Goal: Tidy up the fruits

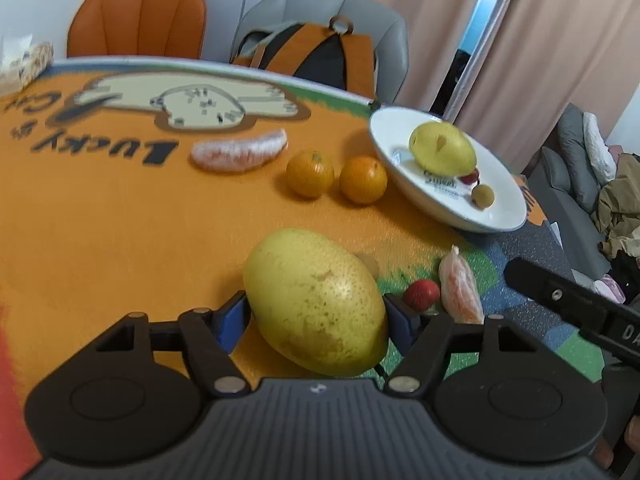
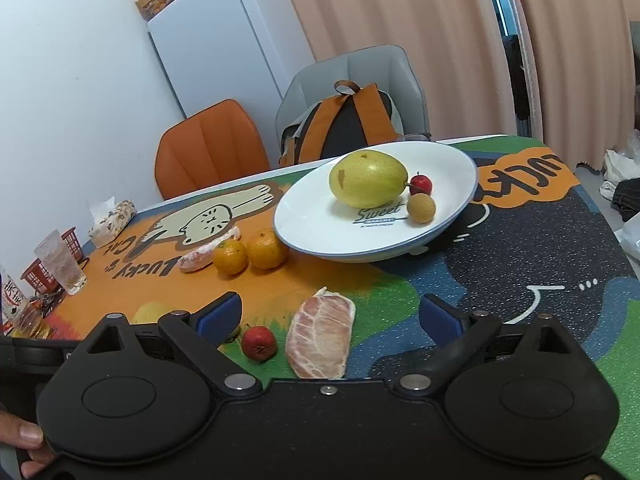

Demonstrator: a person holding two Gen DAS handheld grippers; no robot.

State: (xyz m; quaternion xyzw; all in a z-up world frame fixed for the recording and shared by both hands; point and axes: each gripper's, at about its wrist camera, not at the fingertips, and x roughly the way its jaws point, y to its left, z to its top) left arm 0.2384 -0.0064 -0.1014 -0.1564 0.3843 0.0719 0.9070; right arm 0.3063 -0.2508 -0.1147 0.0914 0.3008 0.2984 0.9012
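Left wrist: left hand-held gripper (image 1: 316, 312) pads clamp yellow fruit (image 1: 316, 300).

Evenly lit, soft indoor light, no harsh glare. Brightest at the daylight strip between the curtains (image 1: 486, 20), above and right of the white plate (image 1: 500, 216). Faint soft shadows under the fruit left of that plate. Strong fisheye bending and dark corners far from the plate (image 2: 304, 236). Slightly soft throughout, blurrier toward the edges.

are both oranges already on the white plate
No, the two oranges sit on the table mat beside the white plate, which holds only a yellow fruit and two small ones.
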